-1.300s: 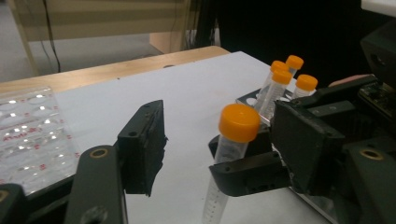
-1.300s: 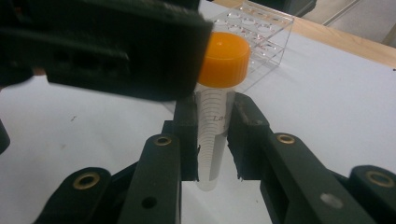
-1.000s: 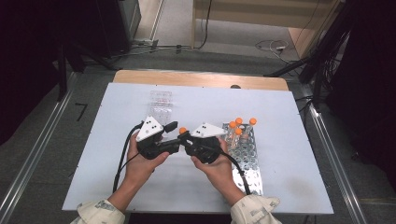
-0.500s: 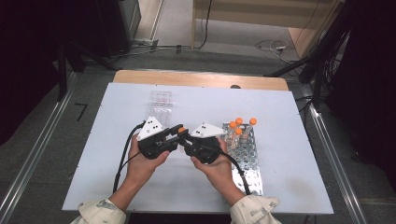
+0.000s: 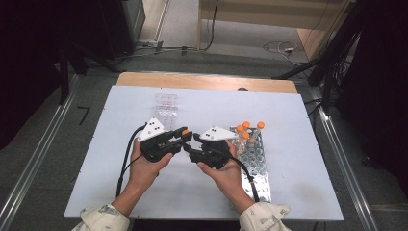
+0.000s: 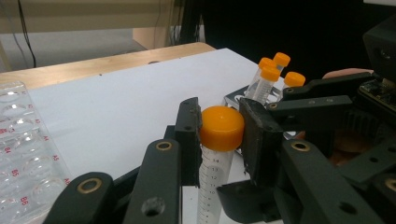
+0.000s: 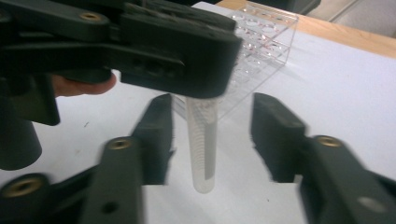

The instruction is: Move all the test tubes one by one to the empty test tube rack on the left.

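A clear graduated tube with an orange cap (image 6: 222,127) hangs upright above the white table. My left gripper (image 5: 183,134) is shut on the tube's cap, one pad on each side. The right gripper (image 7: 212,126) has just been opening. Its jaws now stand apart on either side of the tube body (image 7: 203,154) and do not touch it. In the high view the two grippers meet tip to tip at the table's middle, the right gripper (image 5: 191,146) just below and right of the cap.
A metal rack (image 5: 255,166) with several orange-capped tubes (image 5: 248,130) lies right of my right hand. A clear plastic rack (image 5: 166,108) stands behind the left gripper. The white board (image 5: 298,192) ends at a wooden strip at the back.
The left jaws have closed onto the tube's cap. The right jaws, which were closed on the tube body, have opened off it. Neither hand has shifted.
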Available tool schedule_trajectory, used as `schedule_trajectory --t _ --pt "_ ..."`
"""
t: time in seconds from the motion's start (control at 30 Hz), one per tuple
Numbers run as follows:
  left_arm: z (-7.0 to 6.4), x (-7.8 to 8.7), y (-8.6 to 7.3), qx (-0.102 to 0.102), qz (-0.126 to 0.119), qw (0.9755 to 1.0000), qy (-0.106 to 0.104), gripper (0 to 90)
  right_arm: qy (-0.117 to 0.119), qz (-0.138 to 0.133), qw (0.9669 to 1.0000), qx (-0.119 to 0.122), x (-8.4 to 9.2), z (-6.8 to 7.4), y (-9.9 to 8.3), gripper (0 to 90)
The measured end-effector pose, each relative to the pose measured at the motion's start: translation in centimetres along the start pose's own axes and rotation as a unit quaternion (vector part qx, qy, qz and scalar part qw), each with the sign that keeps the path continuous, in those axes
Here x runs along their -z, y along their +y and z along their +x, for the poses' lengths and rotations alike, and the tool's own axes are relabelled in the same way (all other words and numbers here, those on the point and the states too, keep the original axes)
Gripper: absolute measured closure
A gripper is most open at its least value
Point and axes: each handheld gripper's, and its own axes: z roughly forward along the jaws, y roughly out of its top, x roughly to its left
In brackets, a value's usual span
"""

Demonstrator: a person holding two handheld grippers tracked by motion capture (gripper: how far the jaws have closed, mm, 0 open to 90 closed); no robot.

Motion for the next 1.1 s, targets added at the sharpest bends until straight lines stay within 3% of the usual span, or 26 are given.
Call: schedule_trajectory --t 0.07,0.17,0.7,0.87,1.1 --pt "0.2 0.1 0.0 0.001 0.001 1.0 0.004 70.9 -0.018 0.0 0.9998 -0.007 0.1 0.0 -0.1 27.6" --pt "0.4 0.1 0.0 0.001 0.002 1.0 0.008 70.9 -0.033 0.0 0.9994 -0.008 0.4 -0.1 -0.2 22.1" --pt "3.0 0.7 1.3 0.011 -0.004 0.9987 0.05 70.9 -0.033 0.007 0.9994 0.0 2.4 0.0 -0.8 18.3" --pt "4.5 1.0 1.9 0.015 -0.009 0.9969 0.076 70.9 -0.035 0.002 0.9994 -0.001 3.4 -0.3 -1.2 17.6" --pt "6.8 1.2 2.5 0.032 -0.017 0.9924 0.118 70.9 -0.029 -0.005 0.9996 -0.004 4.9 -0.6 -2.1 17.7"
